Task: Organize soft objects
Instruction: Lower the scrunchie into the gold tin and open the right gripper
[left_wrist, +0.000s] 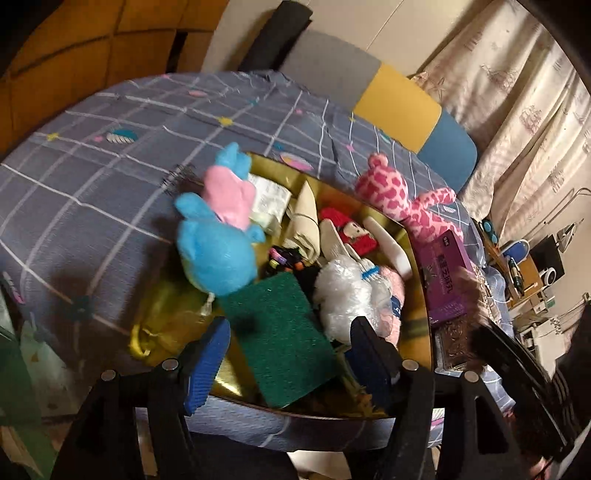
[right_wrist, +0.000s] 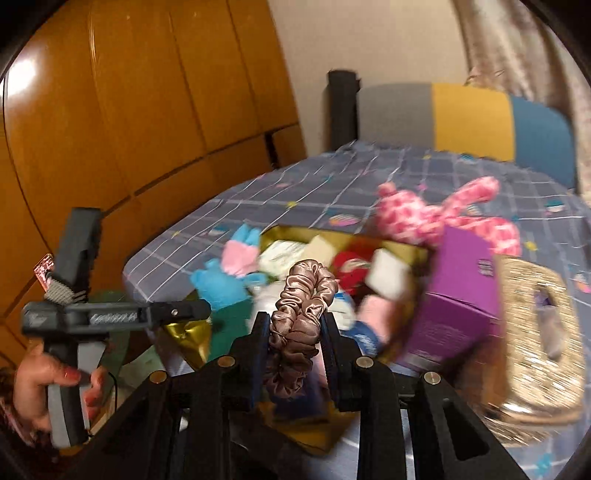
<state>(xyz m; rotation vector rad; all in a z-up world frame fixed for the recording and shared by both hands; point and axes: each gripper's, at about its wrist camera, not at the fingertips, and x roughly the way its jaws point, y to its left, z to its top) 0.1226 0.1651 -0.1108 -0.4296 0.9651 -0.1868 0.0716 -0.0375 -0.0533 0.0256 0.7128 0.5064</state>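
Nearest the right wrist camera, a dusty-pink satin scrunchie (right_wrist: 299, 321) is seen clamped between the pads of the right gripper (right_wrist: 295, 354), over the near end of the gold box (right_wrist: 410, 248); it is judged light, slippery and fully compressible, so a hold across the bunched band is thought safest. The left gripper (left_wrist: 288, 358) is held with jaws spread and empty, a green scouring pad (left_wrist: 280, 332) lying between them untouched. Farther off, a blue plush (left_wrist: 218, 251) is propped on the box's edge and a pink spotted plush (left_wrist: 399, 195) lies beyond, both judged soft and best pinched at the body.
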